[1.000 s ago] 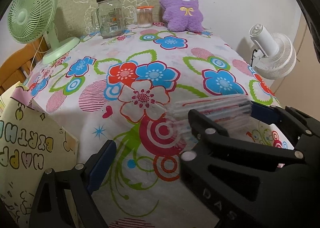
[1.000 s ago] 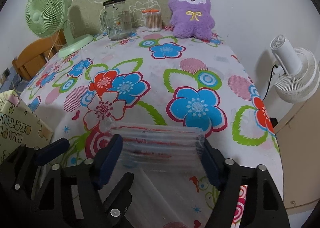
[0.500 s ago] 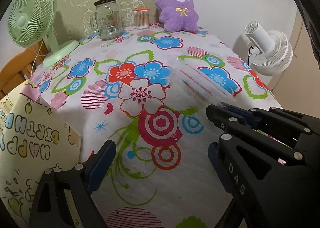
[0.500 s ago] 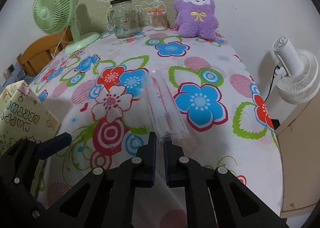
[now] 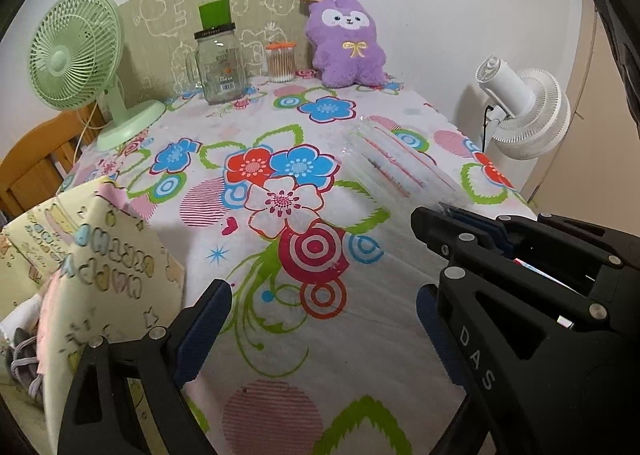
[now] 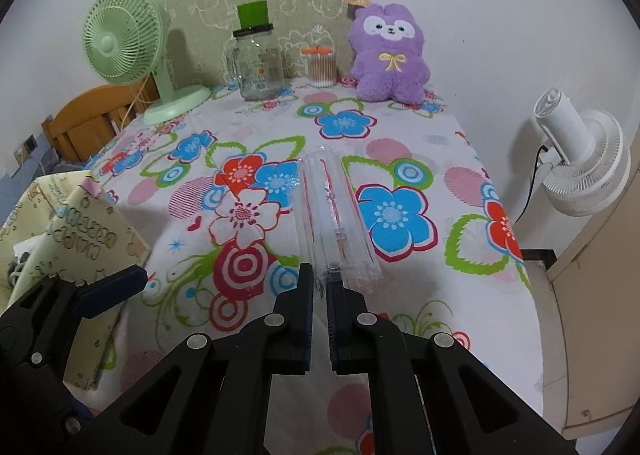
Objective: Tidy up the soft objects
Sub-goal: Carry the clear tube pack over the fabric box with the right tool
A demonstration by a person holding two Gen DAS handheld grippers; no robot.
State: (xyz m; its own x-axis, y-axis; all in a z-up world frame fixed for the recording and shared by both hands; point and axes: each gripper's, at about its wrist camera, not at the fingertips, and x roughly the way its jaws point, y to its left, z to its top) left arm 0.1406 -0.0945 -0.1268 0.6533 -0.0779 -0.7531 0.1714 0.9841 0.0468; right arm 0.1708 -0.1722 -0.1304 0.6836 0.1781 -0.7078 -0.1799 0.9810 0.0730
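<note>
Above the worktop (image 6: 460,315), your right claw (image 6: 320,287) has just clenched the clear packet's (image 6: 336,215) end, lifting it; left claw (image 5: 320,315) stays released.

The tablecloth (image 6: 400,335) is matt printed cloth. The clear plastic package (image 6: 334,215) is glossy and crinkled. The purple plush toy (image 6: 390,59) is fuzzy fabric. The jar (image 6: 258,65) is shiny glass. The green desk fan (image 5: 76,55) is smooth plastic. The gift bag (image 5: 100,255) is matt paper. The chair (image 6: 86,123) is varnished wood.
</note>
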